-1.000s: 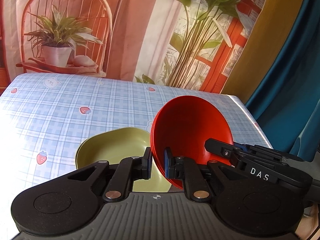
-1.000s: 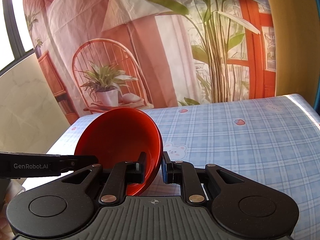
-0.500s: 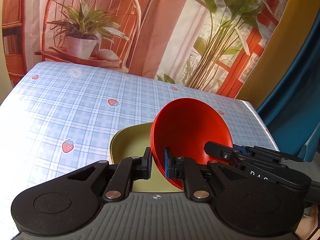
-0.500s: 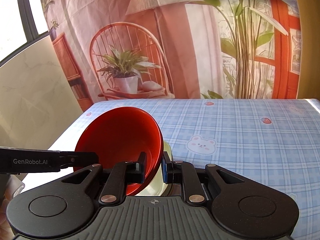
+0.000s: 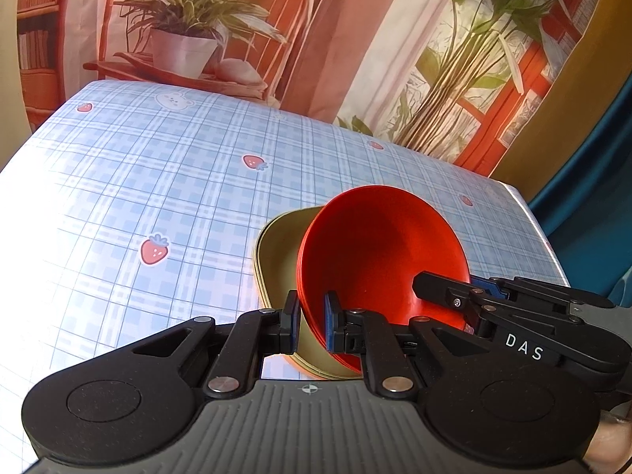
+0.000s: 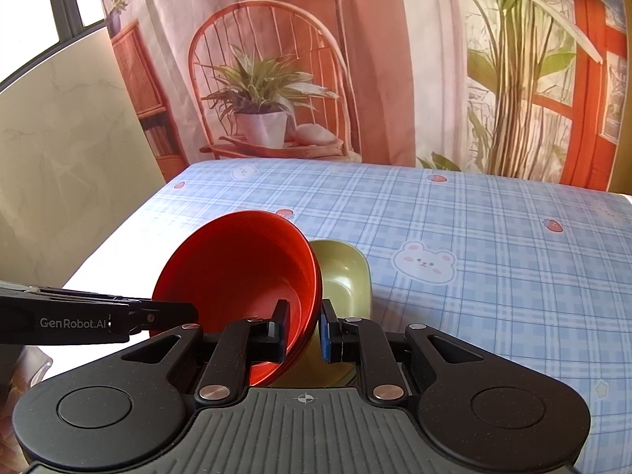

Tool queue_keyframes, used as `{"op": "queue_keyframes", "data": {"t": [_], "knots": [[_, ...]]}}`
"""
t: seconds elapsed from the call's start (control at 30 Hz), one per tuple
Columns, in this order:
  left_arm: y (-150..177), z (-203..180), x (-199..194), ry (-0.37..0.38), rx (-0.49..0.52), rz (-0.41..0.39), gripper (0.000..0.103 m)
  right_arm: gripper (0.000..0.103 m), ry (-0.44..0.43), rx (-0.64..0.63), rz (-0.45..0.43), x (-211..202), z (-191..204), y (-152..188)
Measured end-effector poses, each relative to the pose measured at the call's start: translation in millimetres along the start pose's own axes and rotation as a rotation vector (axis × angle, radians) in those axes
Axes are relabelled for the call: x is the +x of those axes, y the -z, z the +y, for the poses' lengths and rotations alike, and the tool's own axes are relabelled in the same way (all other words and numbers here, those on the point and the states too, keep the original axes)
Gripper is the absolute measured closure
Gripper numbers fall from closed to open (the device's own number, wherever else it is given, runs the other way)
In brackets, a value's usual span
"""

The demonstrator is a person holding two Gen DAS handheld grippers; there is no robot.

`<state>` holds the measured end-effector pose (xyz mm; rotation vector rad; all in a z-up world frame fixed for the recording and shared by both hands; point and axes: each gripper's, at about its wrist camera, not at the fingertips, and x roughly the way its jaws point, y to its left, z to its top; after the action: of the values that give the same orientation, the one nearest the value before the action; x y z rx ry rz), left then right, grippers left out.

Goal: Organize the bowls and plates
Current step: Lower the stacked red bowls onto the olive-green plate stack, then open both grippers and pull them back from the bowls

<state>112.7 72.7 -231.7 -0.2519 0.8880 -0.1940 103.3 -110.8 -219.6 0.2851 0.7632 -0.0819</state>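
A red bowl (image 5: 379,252) is held tilted between both grippers, just over a green dish (image 5: 276,252) on the table. My left gripper (image 5: 310,322) is shut on the bowl's near rim. My right gripper (image 6: 302,330) is shut on the opposite rim of the red bowl (image 6: 241,272). The green dish (image 6: 343,276) shows behind and under the bowl in the right wrist view. The red rim looks layered, as if more than one bowl is stacked. Each gripper appears in the other's view, the right one (image 5: 513,308) and the left one (image 6: 79,320).
The table wears a blue plaid cloth (image 5: 158,181) with strawberry and bear prints. A printed backdrop (image 6: 316,59) hangs behind the far edge. A blue curtain (image 5: 600,205) lies past the table's right edge. A pale wall panel (image 6: 59,150) stands at the left.
Both grippers have carried the red bowl forward and down toward the green dish, which now sits directly under the bowl. Both grips are unchanged.
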Motion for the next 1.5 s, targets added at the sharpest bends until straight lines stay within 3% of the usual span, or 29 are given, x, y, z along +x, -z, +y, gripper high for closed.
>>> {"op": "queue_keyframes", "data": {"t": [1.0, 1.17, 1.3, 1.5], "knots": [[3.5, 3.8, 14.2, -0.034, 0.018, 0.003, 0.089, 0.082, 0.023, -0.048, 0.072, 23.3, 8.9, 9.0], [1.0, -0.8, 10.5, -0.035, 0.048, -0.006, 0.079, 0.078, 0.035, -0.05, 0.043, 16.2, 8.9, 5.7], [-2.0, -5.9, 2.9, -0.045, 0.067, -0.026, 0.064, 0.073, 0.036, -0.038, 0.01, 6.6, 6.6, 1.0], [-8.3, -17.3, -15.5, -0.045, 0.103, -0.074, 0.053, 0.057, 0.05, -0.031, -0.033, -9.5, 4.6, -7.7]]}}
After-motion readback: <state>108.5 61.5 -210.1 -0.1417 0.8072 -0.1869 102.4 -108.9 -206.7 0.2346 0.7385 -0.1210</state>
